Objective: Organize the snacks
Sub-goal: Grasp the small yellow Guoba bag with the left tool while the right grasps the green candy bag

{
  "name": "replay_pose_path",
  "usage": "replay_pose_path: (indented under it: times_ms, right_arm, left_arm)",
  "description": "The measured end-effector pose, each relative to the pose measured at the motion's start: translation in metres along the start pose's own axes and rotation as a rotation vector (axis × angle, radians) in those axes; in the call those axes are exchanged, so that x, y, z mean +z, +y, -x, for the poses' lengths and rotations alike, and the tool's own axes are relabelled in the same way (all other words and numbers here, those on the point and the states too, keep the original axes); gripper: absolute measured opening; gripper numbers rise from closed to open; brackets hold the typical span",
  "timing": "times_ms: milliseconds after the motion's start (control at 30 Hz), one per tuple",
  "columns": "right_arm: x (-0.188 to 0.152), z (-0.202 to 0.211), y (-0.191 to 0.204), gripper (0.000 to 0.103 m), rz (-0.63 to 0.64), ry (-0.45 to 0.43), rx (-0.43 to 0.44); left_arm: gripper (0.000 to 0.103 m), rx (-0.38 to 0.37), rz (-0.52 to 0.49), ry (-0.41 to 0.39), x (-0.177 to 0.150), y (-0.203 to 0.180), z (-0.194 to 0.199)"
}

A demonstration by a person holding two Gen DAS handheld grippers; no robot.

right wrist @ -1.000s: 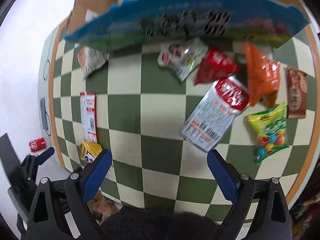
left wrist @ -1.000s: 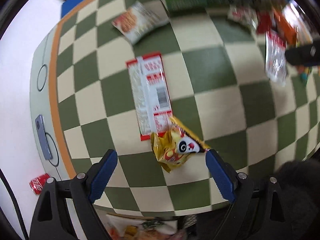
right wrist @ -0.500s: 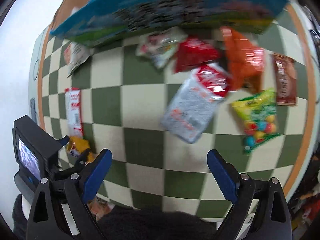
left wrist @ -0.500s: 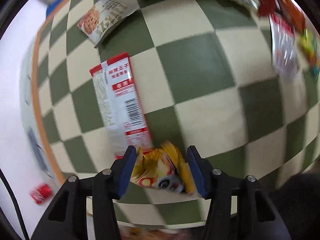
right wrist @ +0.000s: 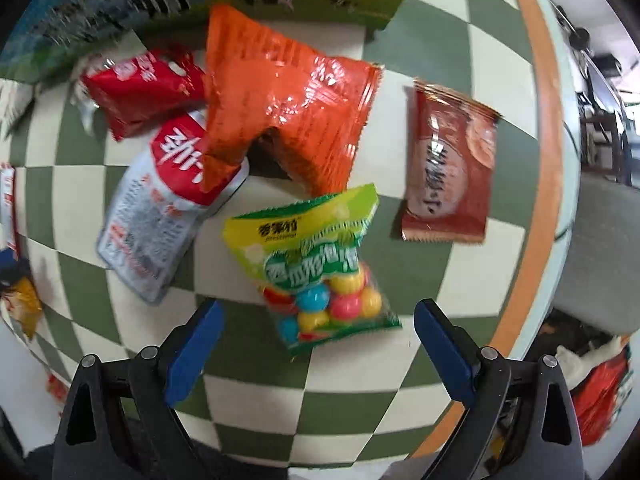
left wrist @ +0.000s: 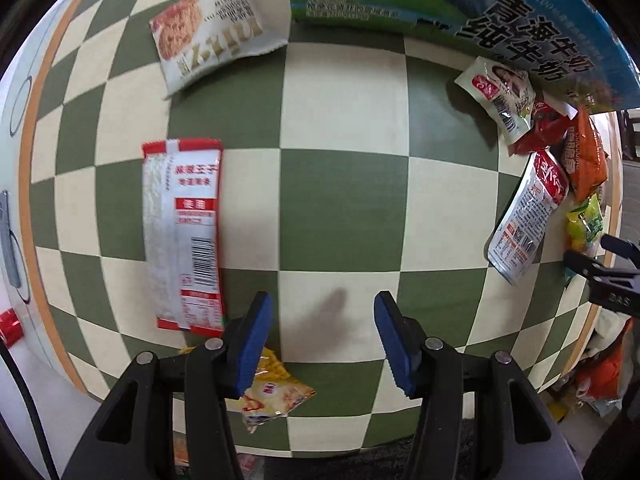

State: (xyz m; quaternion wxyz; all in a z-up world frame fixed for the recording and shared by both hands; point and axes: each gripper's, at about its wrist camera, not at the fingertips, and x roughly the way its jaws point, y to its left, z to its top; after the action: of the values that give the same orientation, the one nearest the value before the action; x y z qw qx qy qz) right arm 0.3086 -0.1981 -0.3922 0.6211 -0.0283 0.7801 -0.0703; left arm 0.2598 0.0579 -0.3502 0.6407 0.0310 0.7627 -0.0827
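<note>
While the left claw [left wrist: 322,312] points down at the green-and-cream checkered tabletop [left wrist: 344,208], its blue pads stand partly apart with only bare checks and a shadow between them. A small yellow snack packet [left wrist: 276,392] lies at the near edge of the tabletop, partly behind the claw's left finger. It may be touching that finger, though the view does not settle it, and it is not pinched between the pads. Just beyond that finger lies a long red-and-white wrapper [left wrist: 182,236], barcode side up. Farther off, a white biscuit packet [left wrist: 212,28] sits near a large blue-and-green printed carton [left wrist: 480,12] that runs along the far side.

The right claw [right wrist: 318,312] hangs with its pads wide apart over a cluster of snacks and grips nothing. Straight ahead of its opening is a green-and-yellow bag of coloured gumballs [right wrist: 316,268], flat on the tabletop, with its lower end lying in the span between the two pads. Beyond that bag an orange foil bag [right wrist: 288,108] is humped up, and one corner of it overlaps a white pouch with a red top [right wrist: 160,208]. A red packet [right wrist: 140,88] lies beside the orange bag's upper left, close to the carton. A brown-red wrapped snack [right wrist: 448,164] sits apart on the right, near the orange border of the tabletop.
</note>
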Motion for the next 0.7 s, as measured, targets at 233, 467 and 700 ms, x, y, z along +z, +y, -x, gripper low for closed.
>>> replay_pose_path:
  times_ms: [233, 467, 700]
  right_arm:
    - [-0.004, -0.011, 0.006, 0.065, -0.032, 0.026, -0.003]
    - [-0.032, -0.012, 0.009, 0.063, -0.127, 0.049, 0.16]
    - [-0.039, -0.014, 0.021, 0.063, -0.167, 0.047, 0.21]
  left_arm:
    - [0.051, 0.008, 0.006, -0.049, -0.006, 0.013, 0.032]
    - [0.051, 0.038, 0.074, -0.024, -0.021, 0.044, 0.044]
    - [0.051, -0.151, 0.328, 0.145, -0.046, 0.092, -0.004]
